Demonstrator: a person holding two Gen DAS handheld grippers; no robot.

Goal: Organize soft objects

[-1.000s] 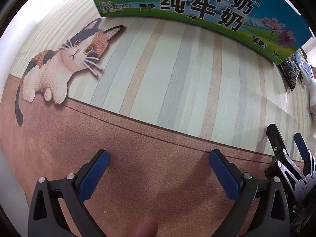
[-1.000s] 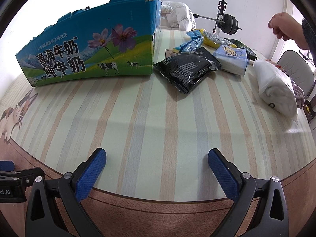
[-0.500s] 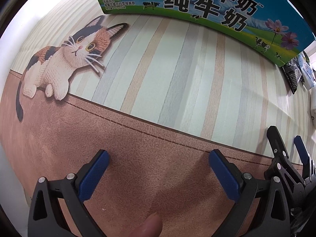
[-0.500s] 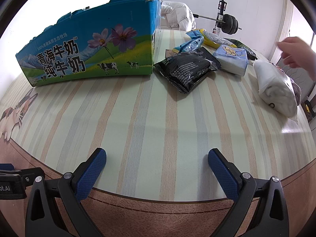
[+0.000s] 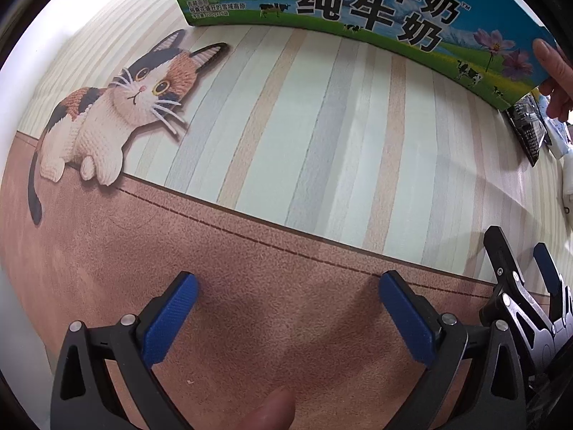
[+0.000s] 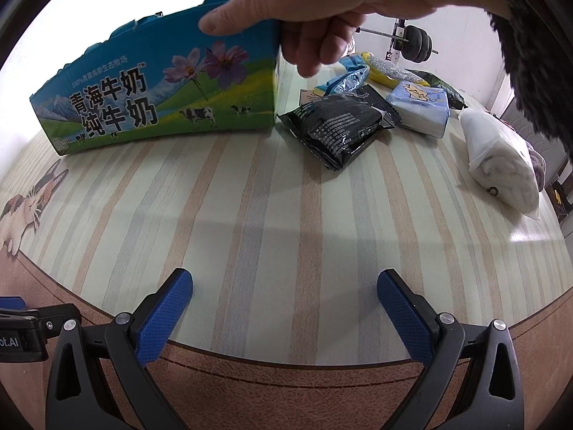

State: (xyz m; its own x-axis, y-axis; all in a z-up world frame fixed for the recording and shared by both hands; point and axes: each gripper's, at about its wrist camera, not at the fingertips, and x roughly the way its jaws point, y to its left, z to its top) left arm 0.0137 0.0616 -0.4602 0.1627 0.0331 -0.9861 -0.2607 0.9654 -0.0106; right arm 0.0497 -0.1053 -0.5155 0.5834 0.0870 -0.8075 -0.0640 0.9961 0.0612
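White walls close off the far side, and beneath us lies a pastel-striped table mat (image 6: 272, 193) with a brown border and a printed calico cat (image 5: 118, 114) at its left end. We hold our left gripper (image 5: 288, 310) low over the brown border, its blue-padded jaws spread wide with nothing between them; our right gripper (image 6: 284, 308), just beside it, stands equally agape and empty over the stripes. A bare hand (image 6: 318, 7) grips the near top corner of the blue-and-green cardboard milk carton box (image 6: 161, 96), which stands on the mat toward the far left. Right of the box lie the soft goods: a black plastic pouch (image 6: 338, 125) just beside the box's corner, a pale blue tissue pack (image 6: 420, 107) touching the pouch's far side, a white stuffed plastic bag (image 6: 501, 161) further right, and blue and yellow packets (image 6: 365, 68) behind. A barbell (image 6: 412, 44) rests near the wall.
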